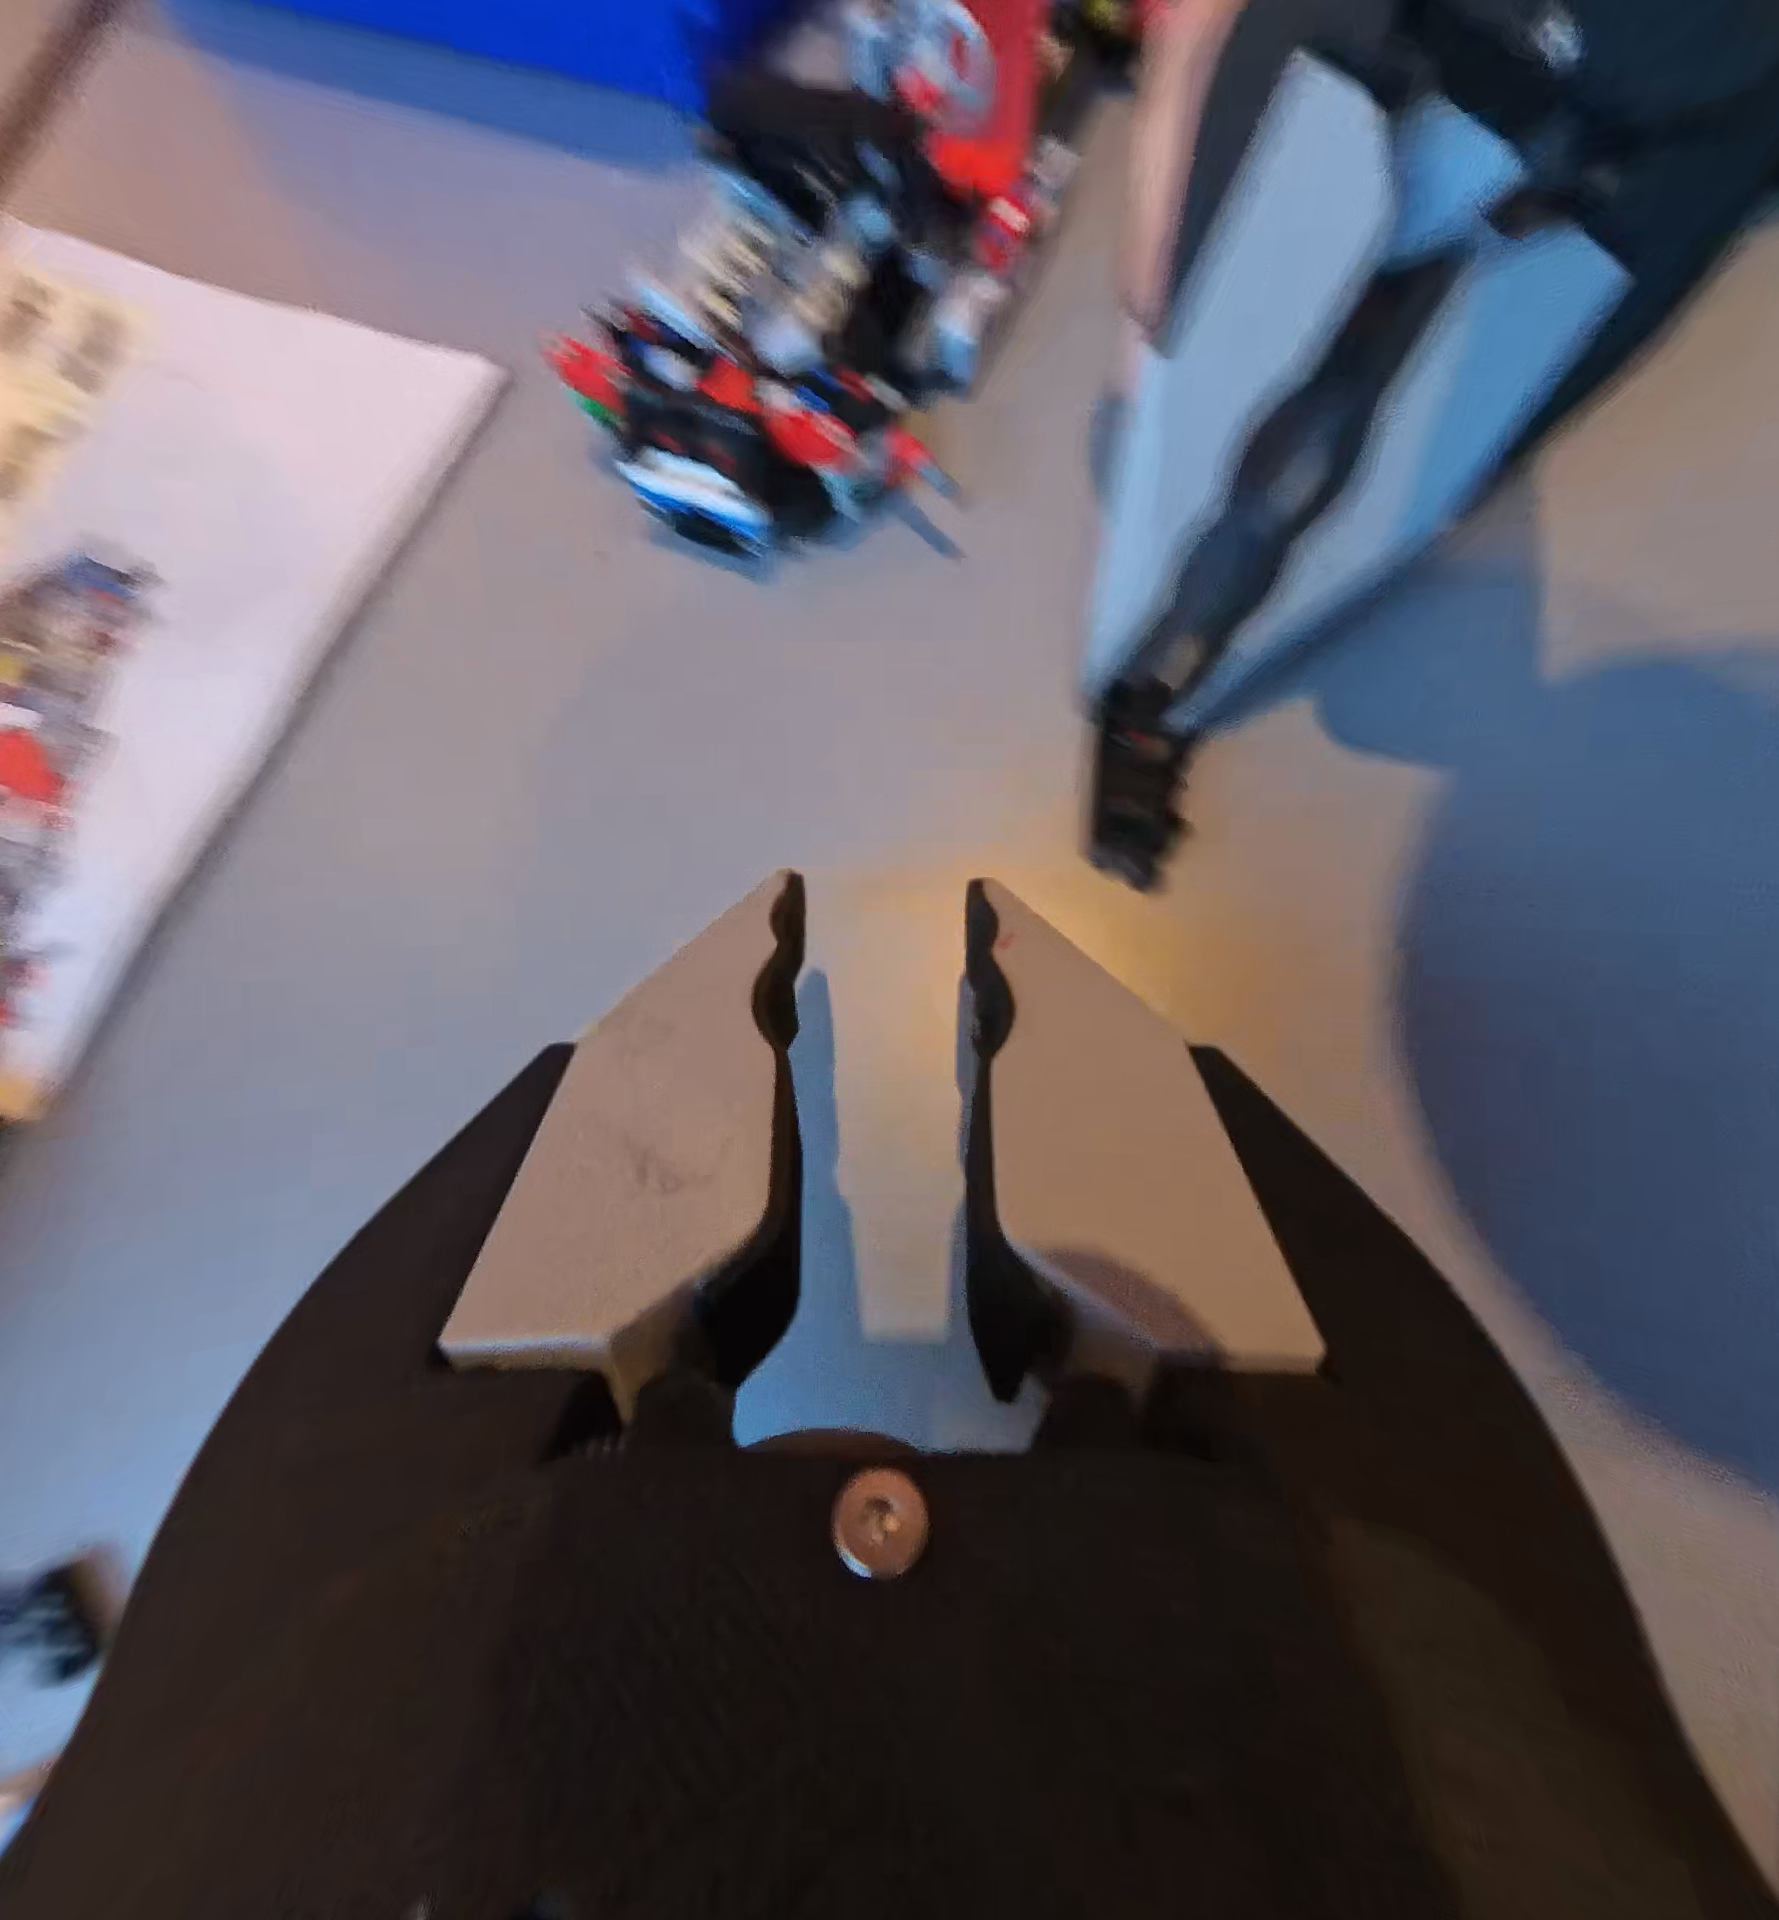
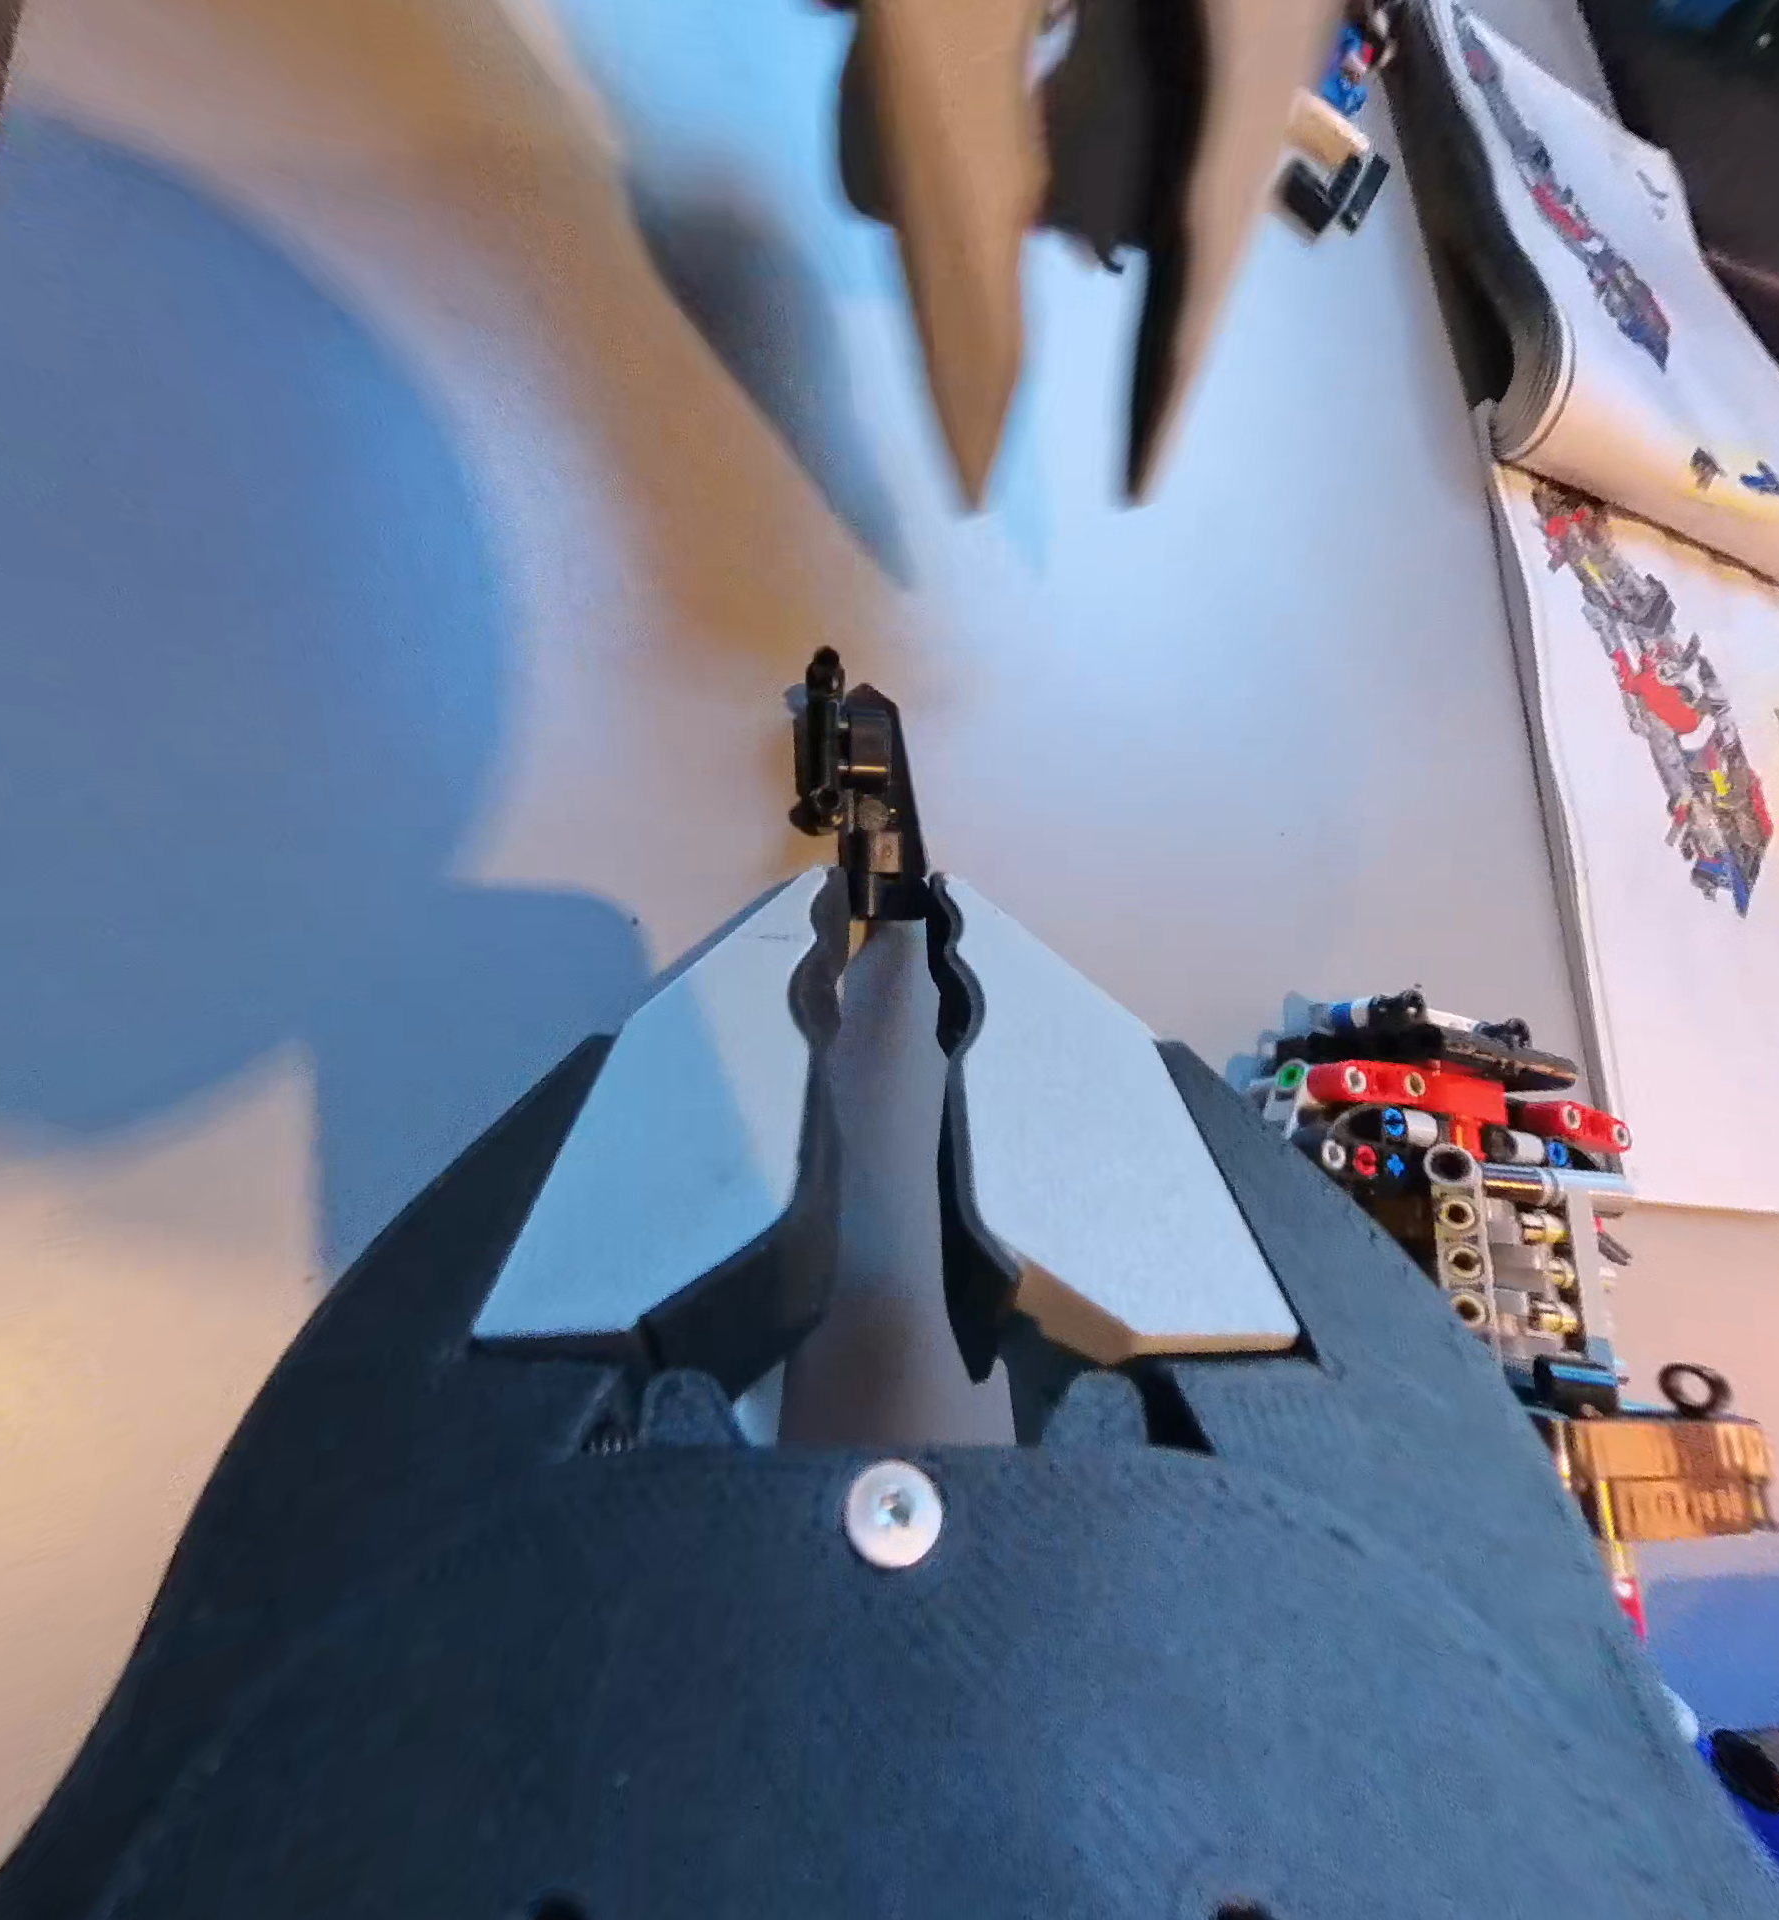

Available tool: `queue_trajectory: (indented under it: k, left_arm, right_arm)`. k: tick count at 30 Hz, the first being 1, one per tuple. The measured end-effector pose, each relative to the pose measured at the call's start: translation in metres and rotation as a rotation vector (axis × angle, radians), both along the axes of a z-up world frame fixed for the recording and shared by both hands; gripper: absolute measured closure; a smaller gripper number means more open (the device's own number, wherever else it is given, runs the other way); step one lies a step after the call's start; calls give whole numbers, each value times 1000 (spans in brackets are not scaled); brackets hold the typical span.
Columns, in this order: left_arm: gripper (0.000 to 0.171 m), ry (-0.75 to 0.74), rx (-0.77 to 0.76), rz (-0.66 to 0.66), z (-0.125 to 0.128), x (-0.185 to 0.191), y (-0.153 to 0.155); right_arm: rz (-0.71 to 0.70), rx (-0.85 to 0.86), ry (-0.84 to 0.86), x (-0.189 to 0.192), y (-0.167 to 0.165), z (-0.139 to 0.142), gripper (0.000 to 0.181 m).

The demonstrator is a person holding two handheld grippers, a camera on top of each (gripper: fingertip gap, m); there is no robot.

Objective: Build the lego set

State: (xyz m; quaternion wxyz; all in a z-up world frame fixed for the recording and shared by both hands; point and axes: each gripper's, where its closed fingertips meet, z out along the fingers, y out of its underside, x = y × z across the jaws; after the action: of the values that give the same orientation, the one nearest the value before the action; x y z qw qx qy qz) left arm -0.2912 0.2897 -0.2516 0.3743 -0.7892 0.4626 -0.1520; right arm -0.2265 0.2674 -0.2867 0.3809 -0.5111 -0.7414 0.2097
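My right gripper (image 2: 880,896) is shut on a small black lego assembly (image 2: 859,779) and holds it over the white table. That assembly also shows in the left wrist view (image 1: 1134,790), held at the tip of the right gripper (image 1: 1165,686). My left gripper (image 1: 885,883) is open and empty above the table; it also shows in the right wrist view (image 2: 1051,499), blurred, pointing toward the black assembly. The partly built lego model (image 1: 760,416), red, black and grey, stands on the table ahead of the left gripper and to the right of my right gripper (image 2: 1467,1174).
An open instruction booklet (image 2: 1695,779) lies at the right of the right wrist view and at the left of the left wrist view (image 1: 241,520). Loose lego parts (image 2: 1332,177) lie at the far edge. A red box (image 1: 978,94) stands behind the model. The tips of one gripper are about 8 centimeters away from the tips of the other.
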Motion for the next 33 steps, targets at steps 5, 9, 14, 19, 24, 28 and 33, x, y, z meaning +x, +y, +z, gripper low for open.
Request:
queue_trajectory:
  k: [5, 9, 14, 19, 24, 28, 33]
  left_arm:
    - [120, 19, -88, 253, 29, -10, 142]
    - [99, 99, -194, 502, 3, -23, 242]
    - [69, 204, -314, 623, -41, -40, 257]
    - [71, 71, -240, 595, -43, -38, 257]
    - [171, -14, -177, 555, -38, -38, 255]
    - [171, -39, -246, 557, -37, -38, 249]
    - [150, -111, -343, 432, 1, 8, 237]
  right_arm:
    - [-34, -19, 13, 1, 5, 3, 161]
    - [-44, -15, 29, 7, 8, 5, 164]
    - [-17, -123, 103, 12, 2, 19, 168]
    - [-2, -221, 140, 16, -2, 28, 169]
    - [-5, -206, 134, 18, -3, 27, 171]
    - [-22, -188, 133, 20, -1, 26, 172]
    - [-37, -207, 147, 21, 3, 29, 173]
